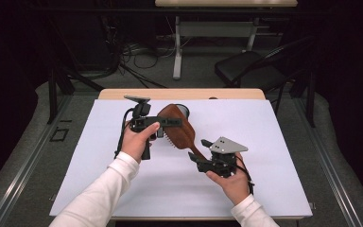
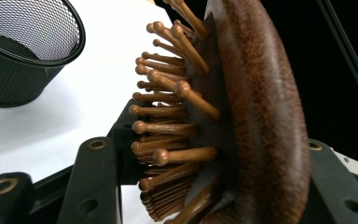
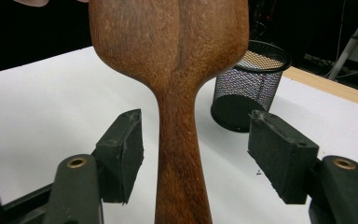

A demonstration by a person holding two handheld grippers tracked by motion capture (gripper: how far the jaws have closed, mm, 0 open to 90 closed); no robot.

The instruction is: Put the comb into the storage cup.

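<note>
A brown wooden hairbrush [image 1: 180, 131] is held above the white table sheet [image 1: 274, 156], tilted, with its handle toward the right hand. My left gripper [image 1: 172, 122] is shut on the brush's head. In the left gripper view the jaws of the left gripper [image 2: 209, 158] clamp the head [image 2: 261, 102] across its wooden back and its bristle side, with the pins [image 2: 168, 112] pointing left. My right gripper [image 1: 194, 159] is at the handle end. In the right gripper view the handle [image 3: 181, 154] stands between the pads [image 3: 127, 151] of the right gripper [image 3: 203, 151] with a gap on each side.
A black mesh cup [image 1: 184, 109] stands upright on the sheet behind the brush, also seen as the mesh cup [image 3: 251, 86] and the mesh cup [image 2: 23, 51] in the gripper views. A black chair [image 1: 250, 68] and a table leg [image 1: 177, 47] stand beyond the table's far edge.
</note>
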